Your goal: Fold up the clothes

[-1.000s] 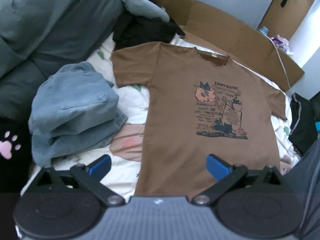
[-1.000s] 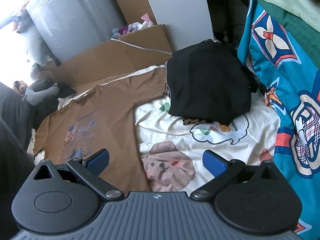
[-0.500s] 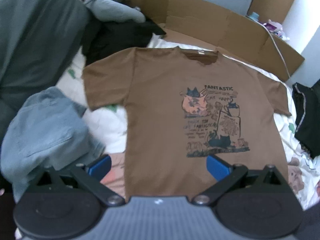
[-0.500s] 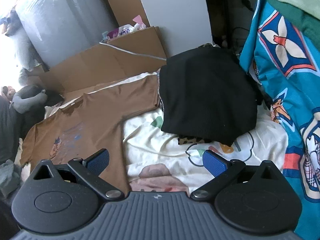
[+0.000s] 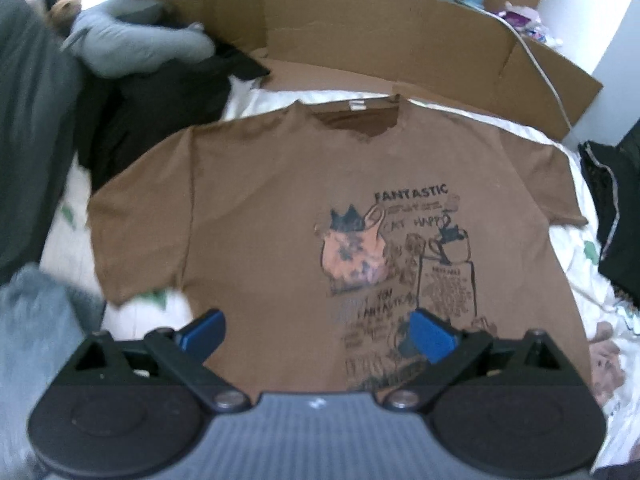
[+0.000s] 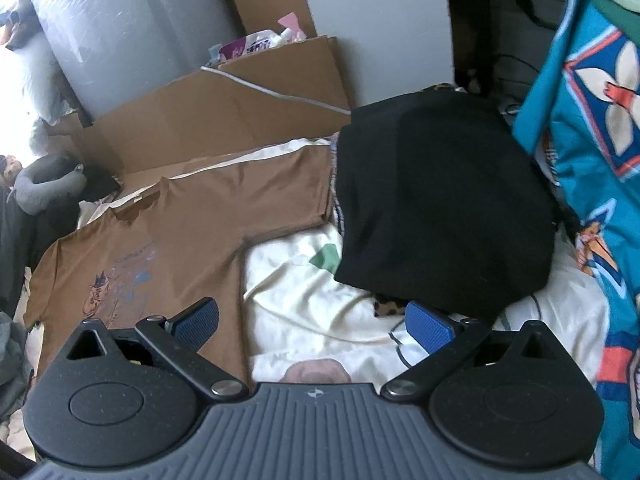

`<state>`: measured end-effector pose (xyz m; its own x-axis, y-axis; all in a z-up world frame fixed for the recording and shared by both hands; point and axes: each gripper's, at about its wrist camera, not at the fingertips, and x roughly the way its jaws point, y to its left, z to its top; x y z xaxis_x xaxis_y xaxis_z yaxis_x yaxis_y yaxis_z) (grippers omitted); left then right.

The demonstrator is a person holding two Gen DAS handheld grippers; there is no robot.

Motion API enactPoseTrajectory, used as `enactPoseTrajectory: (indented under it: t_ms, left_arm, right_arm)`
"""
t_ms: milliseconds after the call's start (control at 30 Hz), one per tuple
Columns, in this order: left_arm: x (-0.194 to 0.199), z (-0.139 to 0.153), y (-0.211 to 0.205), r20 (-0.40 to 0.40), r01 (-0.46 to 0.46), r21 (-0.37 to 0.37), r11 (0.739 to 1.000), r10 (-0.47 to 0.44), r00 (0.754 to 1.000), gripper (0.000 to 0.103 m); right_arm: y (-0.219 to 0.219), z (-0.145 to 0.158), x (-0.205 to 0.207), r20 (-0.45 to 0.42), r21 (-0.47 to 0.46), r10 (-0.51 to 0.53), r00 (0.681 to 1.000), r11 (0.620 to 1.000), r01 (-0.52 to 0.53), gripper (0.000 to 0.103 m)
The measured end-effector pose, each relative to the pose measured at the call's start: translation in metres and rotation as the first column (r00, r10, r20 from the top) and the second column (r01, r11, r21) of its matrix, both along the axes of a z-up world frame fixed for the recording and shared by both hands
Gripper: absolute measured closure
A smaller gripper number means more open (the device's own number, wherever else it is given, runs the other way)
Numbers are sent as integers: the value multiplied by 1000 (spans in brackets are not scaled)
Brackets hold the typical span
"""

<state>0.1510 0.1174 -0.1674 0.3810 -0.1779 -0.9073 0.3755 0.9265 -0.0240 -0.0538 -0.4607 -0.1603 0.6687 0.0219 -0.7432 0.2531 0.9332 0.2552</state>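
The left gripper [image 5: 318,330] hangs over the lower part of the brown T-shirt [image 5: 260,216], blue fingers spread wide and holding nothing. The right gripper [image 6: 312,322] is likewise spread and empty, above the cream printed bedsheet [image 6: 304,300] just off the shirt's side edge.

The T-shirt lies flat and face up on the sheet, its long axis running away from the left camera: hem nearest, collar farthest, both short sleeves spread out sideways. At the sleeve on the shirt's left side lie a blurred pale blue bundle of denim [image 5: 36,320] and, farther off, dark clothing [image 5: 152,120] with a grey neck pillow [image 5: 136,46] on it. At the opposite sleeve a folded black garment [image 6: 436,216] sits touching or overlapping the sleeve end. Beyond the collar, flattened cardboard [image 5: 400,40] stands up.

The shirt is plain brown, fairly smooth, with a chest print of cats and the word FANTASTIC.
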Motion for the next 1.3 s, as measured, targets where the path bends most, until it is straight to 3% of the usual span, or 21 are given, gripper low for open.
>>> enactPoseTrajectory:
  t_ms: [333, 533, 600, 667, 833, 1067, 1167, 1233, 1300]
  left_arm:
    - [41, -12, -73, 29, 105, -20, 994, -104, 994, 8]
    - [56, -22, -125, 35, 190, -39, 981, -189, 981, 11]
    - [60, -28, -142, 35, 225, -46, 973, -224, 974, 11]
    - [66, -37, -160, 32, 266, -49, 963, -265, 964, 12]
    - [78, -58, -200, 37, 350, -44, 936, -348, 937, 27]
    - [89, -85, -244, 26, 431, -73, 900, -430, 903, 37]
    - [92, -99, -261, 6, 449, -92, 889, -451, 893, 58]
    - [92, -109, -272, -3, 461, -93, 883, -463, 886, 81]
    - [91, -119, -283, -10, 478, -104, 872, -481, 876, 82]
  right_arm:
    - [28, -7, 43, 16, -150, 145, 989, 979, -141, 3]
    - [37, -29, 73, 4, -103, 163, 987, 981, -161, 5]
    - [37, -37, 81, 6, -86, 163, 987, 983, -162, 8]
    - [35, -44, 90, 4, -78, 149, 989, 986, -148, 24]
    - [21, -62, 114, -7, -40, 126, 992, 991, -126, 27]
    - [7, -90, 147, -8, -15, 83, 997, 996, -83, 38]
    - [4, -103, 159, -10, 9, 52, 999, 999, -52, 50]
    - [3, -113, 167, -16, 27, 38, 999, 999, -38, 55]
    - [1, -122, 173, -17, 46, 19, 1000, 999, -19, 55]
